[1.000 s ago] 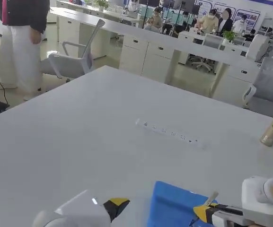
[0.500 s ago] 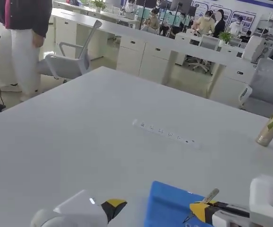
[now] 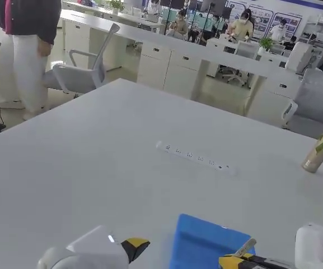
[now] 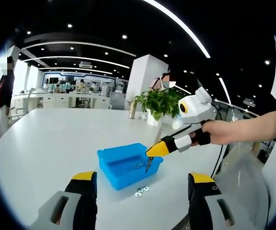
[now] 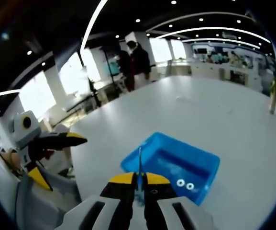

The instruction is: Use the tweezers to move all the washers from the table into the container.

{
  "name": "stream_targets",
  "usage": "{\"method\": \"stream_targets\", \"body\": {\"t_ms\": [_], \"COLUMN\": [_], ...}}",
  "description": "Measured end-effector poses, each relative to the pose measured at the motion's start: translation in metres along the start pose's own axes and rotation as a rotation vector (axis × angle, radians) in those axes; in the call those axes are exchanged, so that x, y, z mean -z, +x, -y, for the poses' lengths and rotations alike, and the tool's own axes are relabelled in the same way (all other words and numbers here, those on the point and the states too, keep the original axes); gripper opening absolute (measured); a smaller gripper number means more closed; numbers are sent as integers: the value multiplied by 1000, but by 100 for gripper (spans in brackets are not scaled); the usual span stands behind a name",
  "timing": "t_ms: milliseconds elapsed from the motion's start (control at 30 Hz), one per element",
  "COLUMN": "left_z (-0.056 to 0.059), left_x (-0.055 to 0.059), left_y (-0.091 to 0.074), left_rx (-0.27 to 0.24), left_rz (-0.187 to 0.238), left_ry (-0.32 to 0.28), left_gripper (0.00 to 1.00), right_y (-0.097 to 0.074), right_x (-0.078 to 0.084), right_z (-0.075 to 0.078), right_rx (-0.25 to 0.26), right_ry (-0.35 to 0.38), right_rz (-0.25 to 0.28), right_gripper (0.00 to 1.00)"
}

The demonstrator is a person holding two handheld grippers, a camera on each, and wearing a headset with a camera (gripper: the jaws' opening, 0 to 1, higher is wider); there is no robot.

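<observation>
What changed: In the head view the right gripper sat lower in the picture than one second before. The blue container was in almost the same spot, so the hand had moved, not just the camera.
What it meant: I think the tweezers were going down at the container, to drop a washer or to come back for a new one. I could not tell if the tips held a washer; it was too small to see.
Right gripper: Its jaws were squeezed tight on the tweezers. In the left gripper view the tips hung just over the container's near corner.
Left gripper: The left gripper had its jaws wide apart and held nothing. It waited near the container.
Washers: Some washers in the container lay on its floor. A few washers on the table lay just beside its front wall. So the job was not done.
Table: The table was big, white and smooth. A white power strip lay farther back, and a bottle stood by the right edge.
Room: It was a bright office with desks. A person stood by a grey chair, and more people sat far away.
</observation>
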State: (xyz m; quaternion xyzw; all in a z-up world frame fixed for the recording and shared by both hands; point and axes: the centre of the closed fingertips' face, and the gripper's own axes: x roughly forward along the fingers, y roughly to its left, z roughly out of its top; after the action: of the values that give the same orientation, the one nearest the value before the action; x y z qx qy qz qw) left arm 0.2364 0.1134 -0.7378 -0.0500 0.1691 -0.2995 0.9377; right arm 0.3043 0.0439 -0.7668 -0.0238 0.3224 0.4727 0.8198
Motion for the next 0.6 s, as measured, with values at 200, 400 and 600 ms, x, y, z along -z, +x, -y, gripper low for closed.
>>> {"method": "stream_targets", "body": {"t_ms": [200,400,600], "left_z": [1,1,1], "left_x": [3,5,6], "left_y": [1,2,2], "left_rx": [5,6,5], "left_rz": [-16,-29,-30], "left_ry": [8,17,14], "left_gripper": [77,76,76], "right_y": [6,15,21], "right_x": [14,28,42], "right_z": [-1,-3,-1], "right_rx": [-13,-14,-12], "right_ry": [-3,4,0], "right_rz": [-32,-62,-97], "right_gripper": [3,3,3]}}
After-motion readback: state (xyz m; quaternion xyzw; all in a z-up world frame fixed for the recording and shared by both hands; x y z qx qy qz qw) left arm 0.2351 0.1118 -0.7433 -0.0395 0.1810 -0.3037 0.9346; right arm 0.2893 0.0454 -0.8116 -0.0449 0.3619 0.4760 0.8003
